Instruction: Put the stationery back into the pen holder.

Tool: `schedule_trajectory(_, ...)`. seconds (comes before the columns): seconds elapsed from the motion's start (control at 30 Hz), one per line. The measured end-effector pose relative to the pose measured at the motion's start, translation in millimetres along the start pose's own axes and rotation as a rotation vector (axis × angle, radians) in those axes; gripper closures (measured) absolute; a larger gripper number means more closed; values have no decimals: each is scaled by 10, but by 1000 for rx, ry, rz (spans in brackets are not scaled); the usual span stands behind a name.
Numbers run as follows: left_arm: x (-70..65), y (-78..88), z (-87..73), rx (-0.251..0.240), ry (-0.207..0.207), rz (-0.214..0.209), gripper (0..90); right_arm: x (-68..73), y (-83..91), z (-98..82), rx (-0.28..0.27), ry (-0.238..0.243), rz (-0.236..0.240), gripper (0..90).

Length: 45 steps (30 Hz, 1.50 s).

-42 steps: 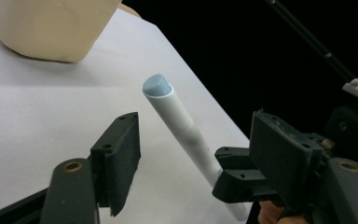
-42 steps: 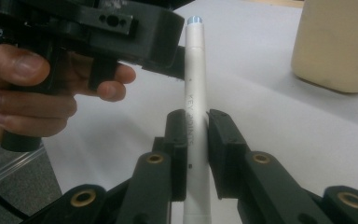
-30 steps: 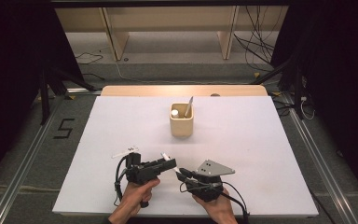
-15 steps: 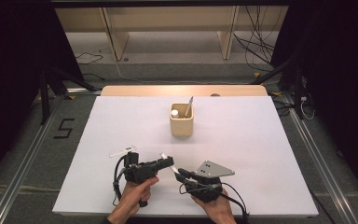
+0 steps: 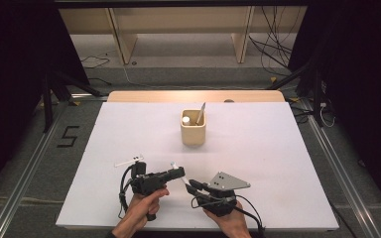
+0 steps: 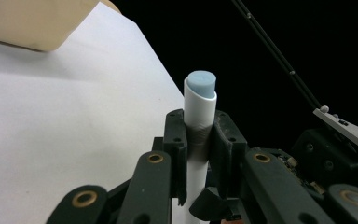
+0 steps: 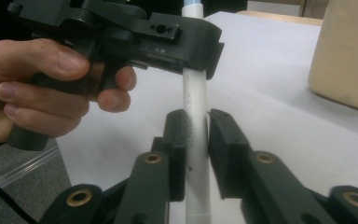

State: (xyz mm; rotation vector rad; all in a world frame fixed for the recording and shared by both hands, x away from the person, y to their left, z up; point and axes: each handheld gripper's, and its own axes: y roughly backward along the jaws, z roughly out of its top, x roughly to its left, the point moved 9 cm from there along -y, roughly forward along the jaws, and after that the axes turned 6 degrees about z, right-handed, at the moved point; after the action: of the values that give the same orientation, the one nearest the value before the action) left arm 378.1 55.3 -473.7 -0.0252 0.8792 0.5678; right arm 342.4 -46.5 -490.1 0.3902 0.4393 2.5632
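White pen [image 6: 199, 112]: near table [image 5: 278, 148] edge, clamped in left gripper [image 5: 177, 173]; right gripper [image 7: 196, 140] jaws narrowed around barrel, contact uncertain, probably for handover or uncapping. Beige holder [image 5: 193, 134] far centre.

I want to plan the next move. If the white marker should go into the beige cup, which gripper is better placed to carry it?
Probably the left gripper. It clamps the white marker near its blue-tipped upper end, and stands nearer the beige cup. The right gripper grips lower on the barrel.
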Motion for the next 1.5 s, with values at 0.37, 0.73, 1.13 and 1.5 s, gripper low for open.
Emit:
schedule_trajectory(0.37, 29, 15, 149, -51, -97, 65, 778, -132, 194, -16, -9, -2, 3, 604)
schedule_trajectory(0.73, 29, -42, 353, -82, -204, 124, 778, -337, 396, -64, -24, -16, -45, 497)
schedule_trajectory(1.13, 96, -107, 556, -91, -268, 177, 778, -486, 550, -133, -32, -32, -74, 410)
schedule_trajectory(1.5, 54, -155, 799, -101, -318, 211, 778, -588, 660, -178, -32, -45, -99, 330)
